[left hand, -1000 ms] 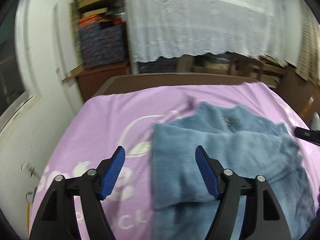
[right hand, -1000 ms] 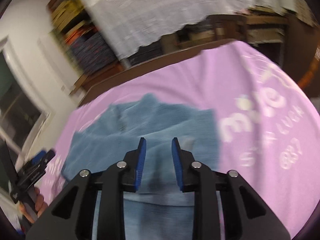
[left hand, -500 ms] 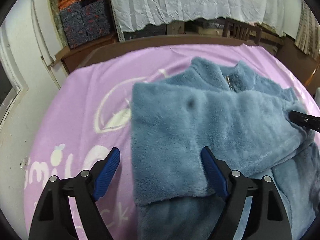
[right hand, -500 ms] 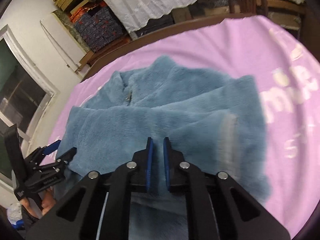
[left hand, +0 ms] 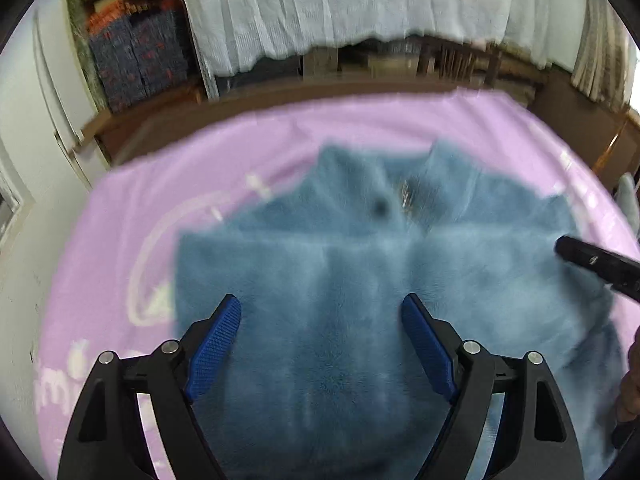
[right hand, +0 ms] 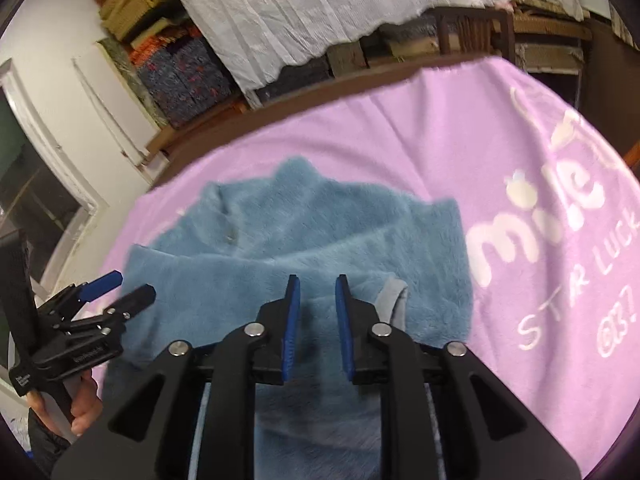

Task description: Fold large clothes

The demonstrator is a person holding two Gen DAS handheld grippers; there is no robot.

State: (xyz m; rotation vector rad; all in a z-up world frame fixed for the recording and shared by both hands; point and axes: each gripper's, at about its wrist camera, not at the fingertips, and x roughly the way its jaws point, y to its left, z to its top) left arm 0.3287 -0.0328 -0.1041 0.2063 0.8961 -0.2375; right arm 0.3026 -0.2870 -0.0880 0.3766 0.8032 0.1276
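Note:
A fluffy blue fleece jacket (left hand: 340,264) lies on the purple blanket (left hand: 160,184), collar at the far side, both sleeves folded across the chest. My left gripper (left hand: 322,344) hovers open and empty above the jacket's middle. It also shows in the right wrist view (right hand: 116,288) at the jacket's left edge. My right gripper (right hand: 317,320) is partly open and empty over the jacket (right hand: 304,240), beside a grey-lined cuff (right hand: 390,300). Its tip shows in the left wrist view (left hand: 592,260) at the right.
The purple blanket (right hand: 460,140) with white lettering covers a brown table (left hand: 280,96). Behind stand shelves under a white cloth (left hand: 340,4), stacked boxes (left hand: 136,56) at the left, and a white wall (right hand: 52,60).
My left gripper has moved right, from the jacket's left edge to over its middle. My right gripper, shut half a second ago, has opened a little and drawn back.

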